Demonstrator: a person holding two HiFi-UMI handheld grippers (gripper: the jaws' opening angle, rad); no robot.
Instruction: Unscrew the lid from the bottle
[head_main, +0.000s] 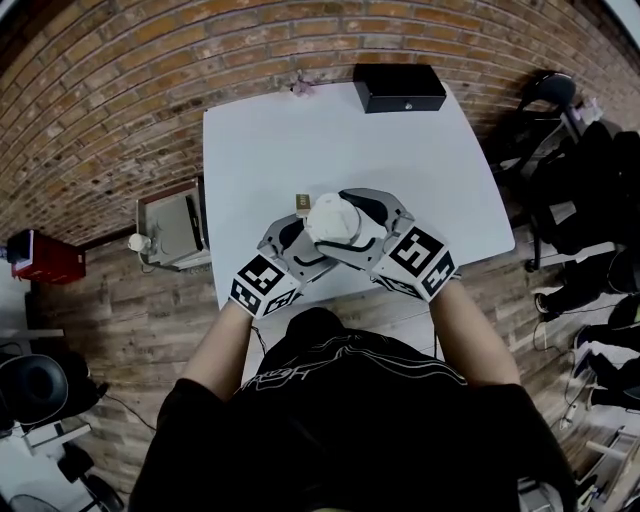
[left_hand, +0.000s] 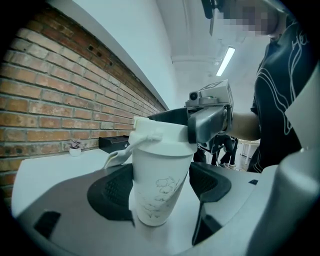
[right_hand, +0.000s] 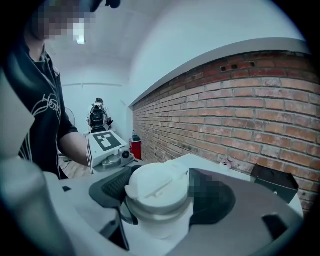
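- Hold white tapered plastic bottle (left_hand: 157, 197) rigid, frame centre, in clamped left gripper (left_hand: 161, 187).
- Twist white round lid (right_hand: 159, 186) counter-clockwise, right gripper (right_hand: 161, 193) jaws pinching it squarely.

workroom or office: brick wall (head_main: 150, 80), white table (head_main: 330, 150), wood floor (head_main: 150, 330).

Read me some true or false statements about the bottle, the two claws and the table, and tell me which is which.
1. The left claw grips the white bottle by its body. True.
2. The lid is already off the bottle. False: it sits on the bottle, gripped by the right claw.
3. A black box stands at the table's far right corner. True.
4. The bottle lies on its side. False: it stands upright between the claws.
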